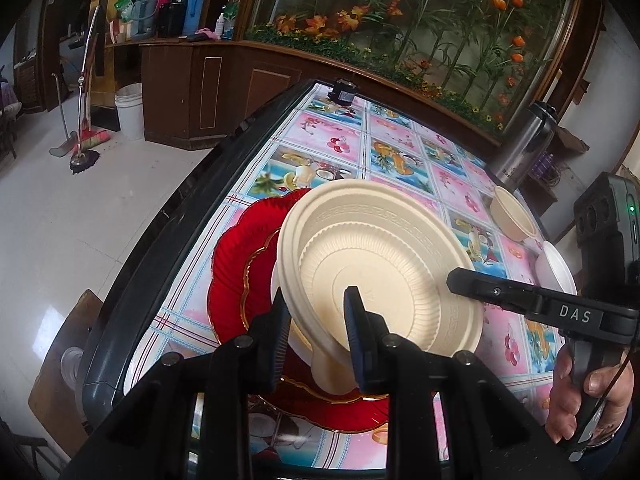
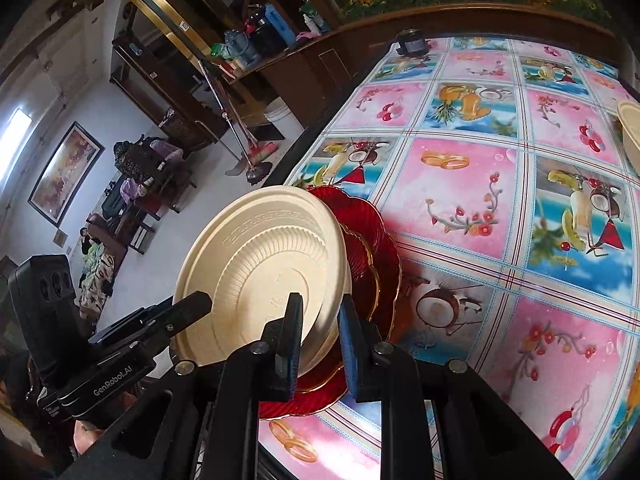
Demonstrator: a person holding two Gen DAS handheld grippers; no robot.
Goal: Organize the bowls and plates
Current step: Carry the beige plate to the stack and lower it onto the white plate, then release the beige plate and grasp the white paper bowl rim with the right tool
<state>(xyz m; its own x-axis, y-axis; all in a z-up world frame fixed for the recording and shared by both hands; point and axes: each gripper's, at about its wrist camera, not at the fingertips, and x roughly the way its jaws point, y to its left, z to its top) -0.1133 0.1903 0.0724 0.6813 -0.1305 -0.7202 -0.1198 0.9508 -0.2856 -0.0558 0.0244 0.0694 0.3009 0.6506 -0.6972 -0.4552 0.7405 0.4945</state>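
A cream plate (image 1: pixel 376 256) is held tilted above a red scalloped plate (image 1: pixel 236 280) with a gold rim near the table's left edge. My left gripper (image 1: pixel 320 320) is shut on the cream plate's near rim. My right gripper (image 2: pixel 320 328) is shut on the opposite rim of the cream plate (image 2: pixel 264 264); the red plate (image 2: pixel 372 248) lies behind it. In the left wrist view the right gripper's finger (image 1: pixel 500 292) reaches in from the right. A cream bowl (image 1: pixel 512 212) and a white bowl (image 1: pixel 556 268) stand at the right edge.
The table (image 2: pixel 500 184) has a pink and blue fruit-patterned cloth. A steel thermos (image 1: pixel 524 144) stands at the far right. A small black device (image 1: pixel 342 92) sits at the far edge. The floor drops off left of the table.
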